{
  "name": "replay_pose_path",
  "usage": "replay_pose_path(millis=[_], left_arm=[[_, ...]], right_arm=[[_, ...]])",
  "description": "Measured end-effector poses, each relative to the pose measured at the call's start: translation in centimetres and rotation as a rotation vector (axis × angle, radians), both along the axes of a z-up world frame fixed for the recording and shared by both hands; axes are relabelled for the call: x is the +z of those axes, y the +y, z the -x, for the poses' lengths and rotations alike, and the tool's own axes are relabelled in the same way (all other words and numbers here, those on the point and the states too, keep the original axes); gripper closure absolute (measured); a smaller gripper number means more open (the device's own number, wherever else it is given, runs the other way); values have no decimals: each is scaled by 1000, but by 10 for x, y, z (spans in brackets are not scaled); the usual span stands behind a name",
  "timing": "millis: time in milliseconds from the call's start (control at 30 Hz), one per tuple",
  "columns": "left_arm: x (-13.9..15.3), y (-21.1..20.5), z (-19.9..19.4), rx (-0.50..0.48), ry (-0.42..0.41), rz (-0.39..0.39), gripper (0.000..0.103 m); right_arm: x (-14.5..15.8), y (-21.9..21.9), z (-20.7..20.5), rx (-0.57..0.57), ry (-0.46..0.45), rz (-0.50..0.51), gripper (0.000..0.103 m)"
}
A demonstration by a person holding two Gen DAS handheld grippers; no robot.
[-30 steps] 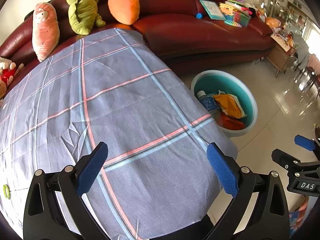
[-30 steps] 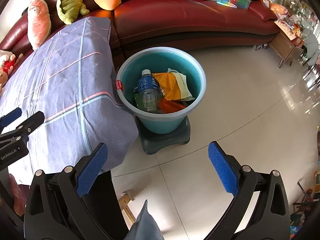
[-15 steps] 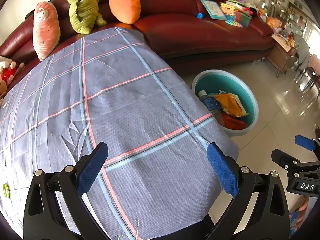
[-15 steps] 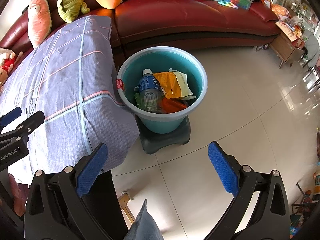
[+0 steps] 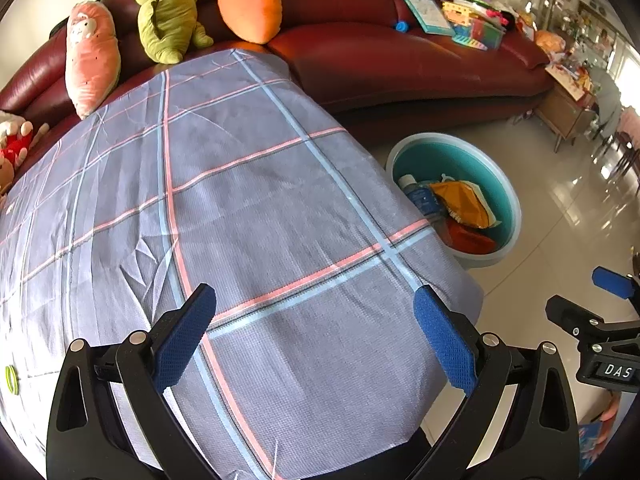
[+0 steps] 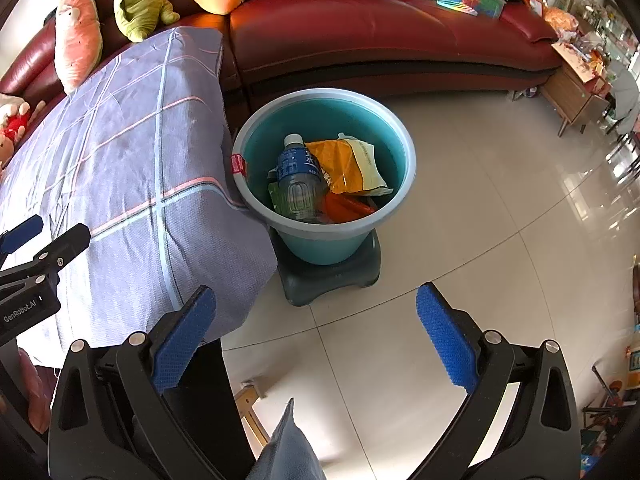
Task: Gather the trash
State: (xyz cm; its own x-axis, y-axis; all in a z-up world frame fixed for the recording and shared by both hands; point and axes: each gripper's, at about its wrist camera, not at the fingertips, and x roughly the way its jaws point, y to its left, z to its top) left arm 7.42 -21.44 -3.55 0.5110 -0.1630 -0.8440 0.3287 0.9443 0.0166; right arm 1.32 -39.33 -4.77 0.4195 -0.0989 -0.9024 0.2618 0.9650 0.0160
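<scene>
A teal bucket [image 6: 400,148] stands on a dark grey stool [image 6: 360,276] beside the table's right end. Inside lie a plastic water bottle [image 6: 298,178], an orange-and-white snack bag [image 6: 348,164] and a red wrapper [image 6: 344,208]. The bucket [image 5: 508,200] also shows in the left wrist view, past the table corner. My left gripper [image 5: 316,334] hovers open over the checked tablecloth [image 5: 240,208], holding nothing. My right gripper [image 6: 316,334] is open and empty above the floor, in front of the bucket. A small green ring [image 5: 11,379] lies at the cloth's left edge.
A dark red sofa [image 5: 380,56] curves behind the table, carrying plush toys [image 5: 168,12], a book and colourful toys [image 5: 472,26]. A wooden side table [image 6: 576,92] stands at the right. Glossy tiled floor [image 6: 500,220] spreads right of the bucket.
Both views have crept slightly: the bucket and table sit a touch further right and lower in the frames. Both grippers remain open and empty.
</scene>
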Motion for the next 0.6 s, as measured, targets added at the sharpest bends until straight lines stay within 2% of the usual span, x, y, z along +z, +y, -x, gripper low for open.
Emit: replay_pose_path(millis=[600], left_arm=[[-6, -1, 2, -1, 5, -14, 4]], right_arm=[[-6, -2, -1, -5, 5, 23, 7]])
